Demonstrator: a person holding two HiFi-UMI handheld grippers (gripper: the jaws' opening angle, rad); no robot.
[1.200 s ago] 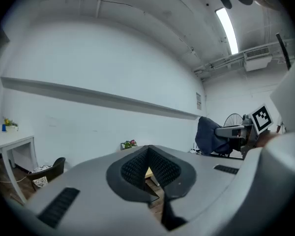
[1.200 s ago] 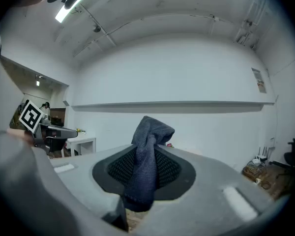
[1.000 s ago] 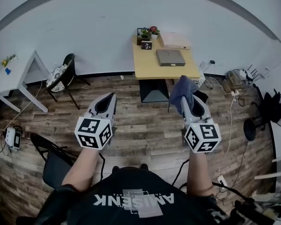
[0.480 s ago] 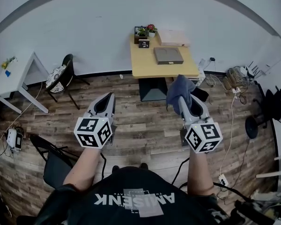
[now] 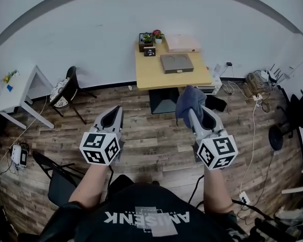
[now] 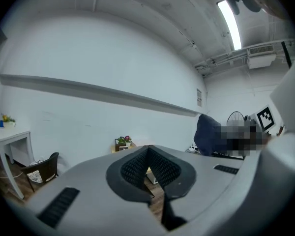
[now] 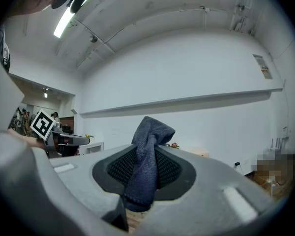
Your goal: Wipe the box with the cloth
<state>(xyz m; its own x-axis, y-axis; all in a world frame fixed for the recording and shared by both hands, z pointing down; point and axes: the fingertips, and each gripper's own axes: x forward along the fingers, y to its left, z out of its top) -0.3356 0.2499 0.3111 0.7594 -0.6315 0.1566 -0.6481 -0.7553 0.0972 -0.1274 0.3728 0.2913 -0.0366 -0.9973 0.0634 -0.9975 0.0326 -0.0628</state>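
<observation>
Nearest us, our left gripper has its jaws together on nothing, while our right gripper is clamped on the dark blue cloth. The right gripper view shows what the head view hides: a bunched fold pinched between the pads, the rest flopping over, soft, light, likely to drag rather than press flat. Only the head view shows the grey box, flat on the far wooden table, well apart from us. We judge it stiff, perhaps light enough to slide, and best steadied at an edge.
</observation>
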